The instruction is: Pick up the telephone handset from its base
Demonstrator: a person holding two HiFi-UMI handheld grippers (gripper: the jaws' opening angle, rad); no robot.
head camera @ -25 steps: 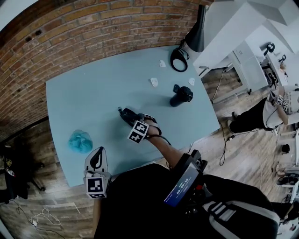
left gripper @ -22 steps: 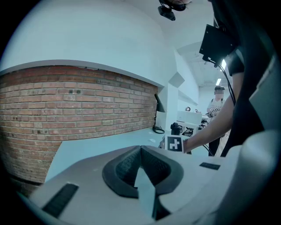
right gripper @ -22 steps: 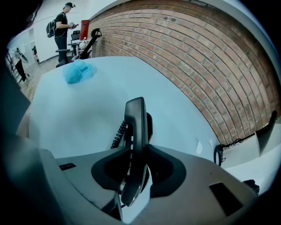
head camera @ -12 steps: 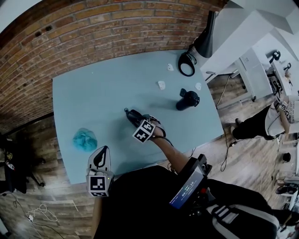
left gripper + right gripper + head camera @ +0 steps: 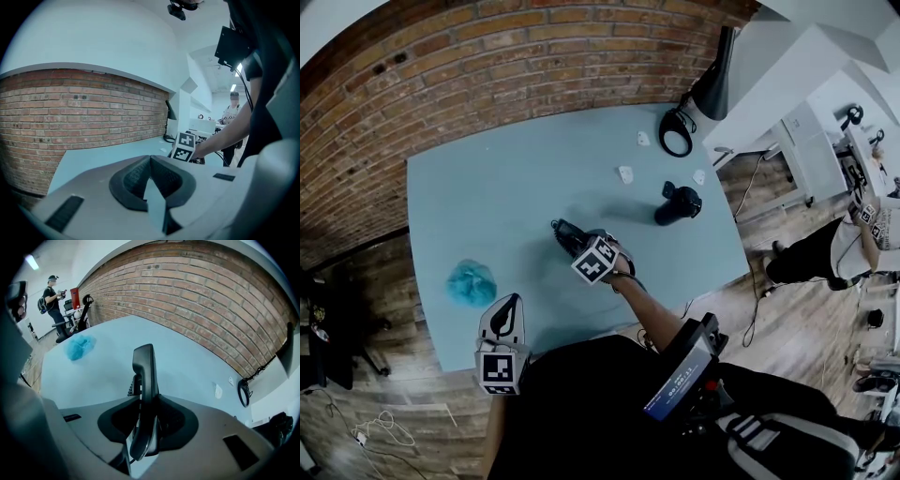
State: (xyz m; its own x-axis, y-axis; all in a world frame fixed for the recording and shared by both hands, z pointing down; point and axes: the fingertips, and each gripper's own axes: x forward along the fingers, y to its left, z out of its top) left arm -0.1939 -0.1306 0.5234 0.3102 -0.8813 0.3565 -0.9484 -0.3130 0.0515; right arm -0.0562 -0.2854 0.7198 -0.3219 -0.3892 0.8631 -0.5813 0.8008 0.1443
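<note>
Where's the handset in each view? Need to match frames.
Head view: handset at table centre, in the right gripper.
Left gripper view: not made out; that gripper's marker cube sits right of centre.
Right gripper view: centre, upright, clamped between the jaws.
Shared landmark: brick wall.

The right arm (image 5: pixel 651 313) stretches forward, its right gripper (image 5: pixel 145 400) angled steeply down with both jaws clamped on the telephone handset (image 5: pixel 143 365). The left gripper (image 5: pixel 150 160) waits close to the body, nearly level, jaws pressed together.
</note>
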